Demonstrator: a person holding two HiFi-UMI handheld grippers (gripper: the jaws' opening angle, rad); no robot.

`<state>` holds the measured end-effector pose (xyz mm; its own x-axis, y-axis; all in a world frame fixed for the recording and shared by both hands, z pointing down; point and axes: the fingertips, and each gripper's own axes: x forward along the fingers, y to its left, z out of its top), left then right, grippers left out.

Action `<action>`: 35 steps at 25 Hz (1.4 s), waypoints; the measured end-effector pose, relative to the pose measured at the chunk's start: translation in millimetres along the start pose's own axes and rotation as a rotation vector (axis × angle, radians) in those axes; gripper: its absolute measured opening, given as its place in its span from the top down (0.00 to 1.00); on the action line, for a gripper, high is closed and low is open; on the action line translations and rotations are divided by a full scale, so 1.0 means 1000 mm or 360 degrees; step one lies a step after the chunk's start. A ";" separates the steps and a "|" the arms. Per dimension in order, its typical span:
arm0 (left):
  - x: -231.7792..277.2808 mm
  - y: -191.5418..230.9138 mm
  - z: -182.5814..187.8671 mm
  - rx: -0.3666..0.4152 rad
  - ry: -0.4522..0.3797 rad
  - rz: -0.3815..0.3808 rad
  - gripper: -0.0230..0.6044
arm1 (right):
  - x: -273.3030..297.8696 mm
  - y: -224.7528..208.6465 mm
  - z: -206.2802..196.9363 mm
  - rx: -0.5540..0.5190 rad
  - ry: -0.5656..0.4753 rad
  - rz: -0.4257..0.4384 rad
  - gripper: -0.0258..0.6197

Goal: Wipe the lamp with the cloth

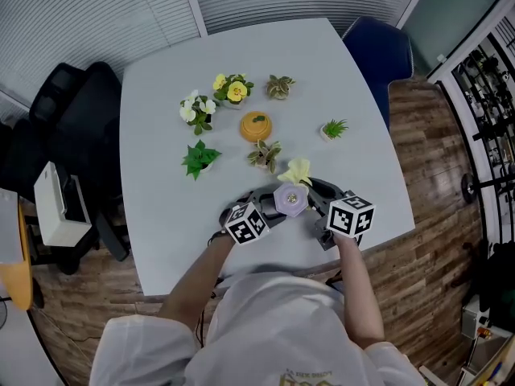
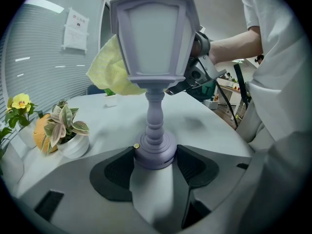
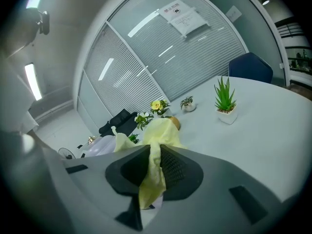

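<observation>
Seven little potted plants crowd the middle of the white table (image 1: pixel 161 240), from the yellow-flowered one (image 1: pixel 233 91) and the orange pot (image 1: pixel 256 126) down to the variegated one (image 1: pixel 265 154), which sits just past the working spot. So the free tabletop is mostly the bare strips left and right of the grippers, plus the far end toward the blue chair (image 1: pixel 382 51). The lamp (image 1: pixel 290 199), a lilac lantern on a turned stem, is close to the table's near edge, right in front of the person. The left gripper (image 1: pixel 269 207) comes at it from the near-left. In the left gripper view its jaws are clamped on the lamp's round base (image 2: pixel 155 152), one pad on each side, with the lantern head (image 2: pixel 155 38) upright above them. Can't tell if the base sits on the table or is lifted a bit. The right gripper (image 1: pixel 318 191) reaches in from the near-right, and its jaws are pinched on a fold of the yellow cloth (image 3: pixel 153 145). Some cloth hangs down between the pads and the rest bunches out front. The cloth (image 1: pixel 296 170) is up against the far side of the lantern head, peeking out behind its left edge (image 2: pixel 109 72) in the left gripper view. The spiky green plant (image 1: pixel 333 129) stands well apart on the right.
</observation>
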<state>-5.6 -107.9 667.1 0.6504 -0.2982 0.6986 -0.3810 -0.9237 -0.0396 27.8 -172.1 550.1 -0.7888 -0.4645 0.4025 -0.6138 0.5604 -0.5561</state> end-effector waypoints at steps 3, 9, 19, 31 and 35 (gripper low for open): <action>0.000 -0.001 0.001 0.0001 -0.0003 0.0003 0.52 | 0.003 0.001 0.002 0.0009 -0.0005 0.0065 0.85; 0.000 0.001 0.003 0.0024 -0.0017 0.0016 0.52 | 0.014 0.007 0.011 -0.0015 0.0003 0.0278 0.85; -0.001 0.001 0.001 0.0016 -0.0019 0.0007 0.52 | 0.028 0.024 0.012 -0.0075 0.0158 0.0595 0.85; 0.000 0.000 0.000 0.0015 -0.0014 0.0006 0.52 | 0.035 0.013 -0.007 -0.0192 0.0271 0.0516 0.85; -0.001 0.000 0.001 0.0012 -0.0011 0.0004 0.52 | 0.033 0.011 -0.007 -0.0196 0.0270 0.0486 0.85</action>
<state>-5.6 -107.8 665.5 0.6537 -0.3023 0.6937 -0.3778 -0.9247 -0.0470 -4.6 -176.2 562.7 -0.9242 -0.1485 0.3520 -0.3403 0.7388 -0.5817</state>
